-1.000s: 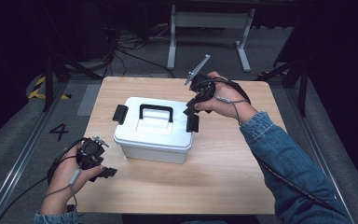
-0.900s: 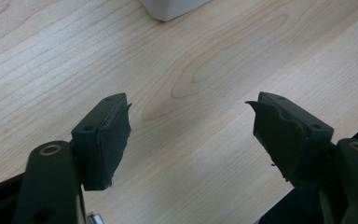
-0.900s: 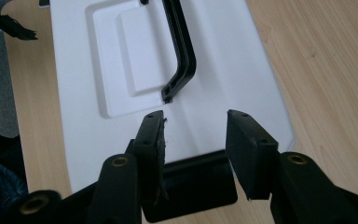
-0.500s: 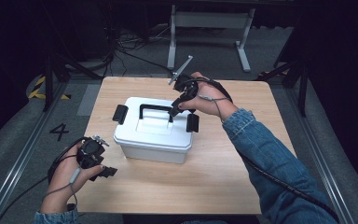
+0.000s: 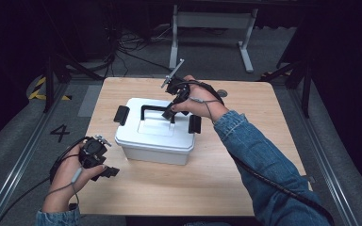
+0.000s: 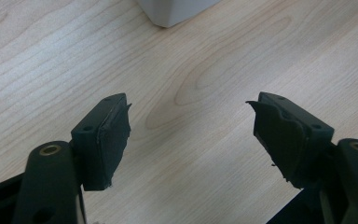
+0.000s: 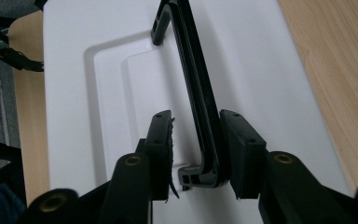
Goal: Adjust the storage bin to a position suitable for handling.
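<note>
A white lidded box stands in the middle of the wooden table, with a black latch at its left end and another at its right. Its black handle stands upright over the lid. My right gripper is at the handle's right end. In the right gripper view its jaws straddle the handle: one pad touches it, the other stands a small gap off, so the gripper is open. My left gripper rests at the table's front left, wide open, holding nothing, near a box corner.
A grey metal stand and loose cables lie on the floor behind the table. A "4" is marked on the floor to the left, beside a rail. A small round disc sits on the table behind my right hand.
My right gripper has moved left and down from beside the right latch onto the handle's right end. The left gripper has stayed put.
</note>
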### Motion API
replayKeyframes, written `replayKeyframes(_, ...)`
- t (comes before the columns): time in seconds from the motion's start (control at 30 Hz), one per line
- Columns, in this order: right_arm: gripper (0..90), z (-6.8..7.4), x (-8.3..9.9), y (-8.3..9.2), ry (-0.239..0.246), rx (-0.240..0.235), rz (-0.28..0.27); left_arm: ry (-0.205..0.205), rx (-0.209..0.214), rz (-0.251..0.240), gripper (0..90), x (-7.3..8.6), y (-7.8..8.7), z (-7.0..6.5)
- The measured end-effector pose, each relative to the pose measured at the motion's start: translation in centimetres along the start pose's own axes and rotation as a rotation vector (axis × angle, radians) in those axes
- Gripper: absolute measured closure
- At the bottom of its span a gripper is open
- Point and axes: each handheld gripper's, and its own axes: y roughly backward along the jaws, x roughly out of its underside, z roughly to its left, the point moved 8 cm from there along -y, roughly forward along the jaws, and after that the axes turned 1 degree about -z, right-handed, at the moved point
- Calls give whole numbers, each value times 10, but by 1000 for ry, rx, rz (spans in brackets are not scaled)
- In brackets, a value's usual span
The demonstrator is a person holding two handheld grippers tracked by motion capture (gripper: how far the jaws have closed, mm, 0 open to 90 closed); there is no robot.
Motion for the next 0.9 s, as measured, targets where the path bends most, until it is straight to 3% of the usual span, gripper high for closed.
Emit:
replayKeyframes(0.3, 800, 7, 2, -5, 43, 0, 29, 13, 5, -24, 269, -1, 7, 7)
replayKeyframes(0.5, 820, 9, 3, -5, 59, -16, 32, 7, 10, -15, 268, -1, 5, 9)
replayKeyframes(0.67, 831, 11, 3, -5, 107, -9, 41, 17, 8, -16, 268, 0, 5, 11)
replayKeyframes(0.9, 834, 12, 3, -4, 123, -11, 47, 24, 10, -15, 268, 1, 5, 11)
